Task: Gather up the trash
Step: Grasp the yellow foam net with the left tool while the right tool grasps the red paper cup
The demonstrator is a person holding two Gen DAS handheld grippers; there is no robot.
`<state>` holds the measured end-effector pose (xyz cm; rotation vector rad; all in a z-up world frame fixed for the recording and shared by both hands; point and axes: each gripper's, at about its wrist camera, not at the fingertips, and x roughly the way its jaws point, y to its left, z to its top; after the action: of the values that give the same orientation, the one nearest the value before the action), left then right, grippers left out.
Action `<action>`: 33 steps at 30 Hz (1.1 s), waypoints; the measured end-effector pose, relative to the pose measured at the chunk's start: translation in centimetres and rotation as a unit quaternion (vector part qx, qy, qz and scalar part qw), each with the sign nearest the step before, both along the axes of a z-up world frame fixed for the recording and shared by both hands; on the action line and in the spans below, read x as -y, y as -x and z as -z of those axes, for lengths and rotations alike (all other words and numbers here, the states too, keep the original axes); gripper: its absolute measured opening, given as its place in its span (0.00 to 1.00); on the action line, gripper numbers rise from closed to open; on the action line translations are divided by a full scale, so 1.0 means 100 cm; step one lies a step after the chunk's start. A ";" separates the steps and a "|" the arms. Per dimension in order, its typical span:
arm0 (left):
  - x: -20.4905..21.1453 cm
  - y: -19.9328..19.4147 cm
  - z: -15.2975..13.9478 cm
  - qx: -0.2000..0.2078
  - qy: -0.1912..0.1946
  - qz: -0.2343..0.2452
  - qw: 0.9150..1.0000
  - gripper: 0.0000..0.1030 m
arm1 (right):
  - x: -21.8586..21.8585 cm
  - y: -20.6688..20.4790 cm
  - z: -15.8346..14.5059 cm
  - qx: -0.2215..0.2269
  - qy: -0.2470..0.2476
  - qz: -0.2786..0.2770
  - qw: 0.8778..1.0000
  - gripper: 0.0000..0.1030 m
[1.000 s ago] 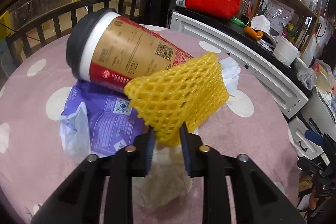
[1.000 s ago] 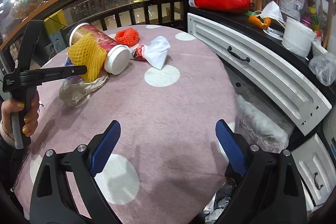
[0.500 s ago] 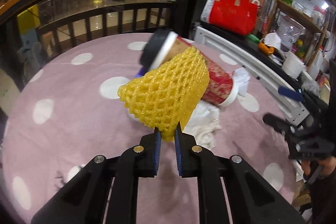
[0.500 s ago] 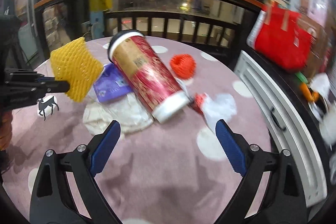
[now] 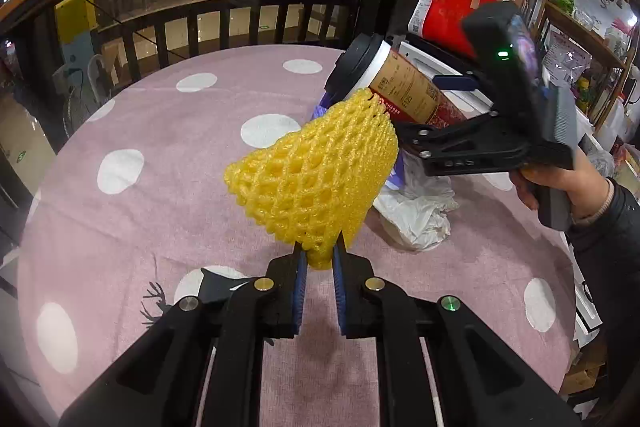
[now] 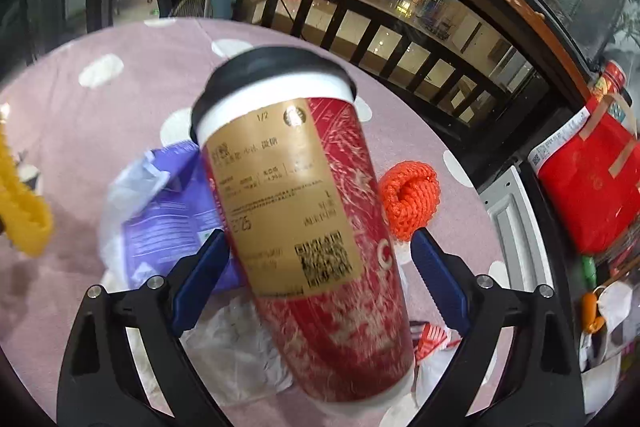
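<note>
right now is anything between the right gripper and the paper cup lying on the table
Nothing visible. The right gripper is open, with the paper cup lying lengthwise between its blue pads. The orange foam net sits just beyond the right pad, and the purple wrapper lies under the cup.

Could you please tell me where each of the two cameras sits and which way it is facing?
Left wrist: on the left gripper, facing down across the pink dotted tablecloth; it pinches the yellow foam fruit net; the right hand shows.
Right wrist: on the right gripper, facing the lying red paper cup with black lid between open jaws.
Shared: cup, net.
</note>
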<state>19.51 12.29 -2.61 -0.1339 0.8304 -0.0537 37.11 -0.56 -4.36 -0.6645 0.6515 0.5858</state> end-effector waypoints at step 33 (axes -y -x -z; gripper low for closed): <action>0.077 0.058 -0.025 0.040 0.014 0.068 0.997 0.12 | 0.162 0.162 -0.048 0.040 -0.159 0.141 0.976 0.75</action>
<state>13.68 4.59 -0.11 -0.1014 0.7582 -0.1975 20.93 -16.74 0.42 -0.2865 0.5483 0.3854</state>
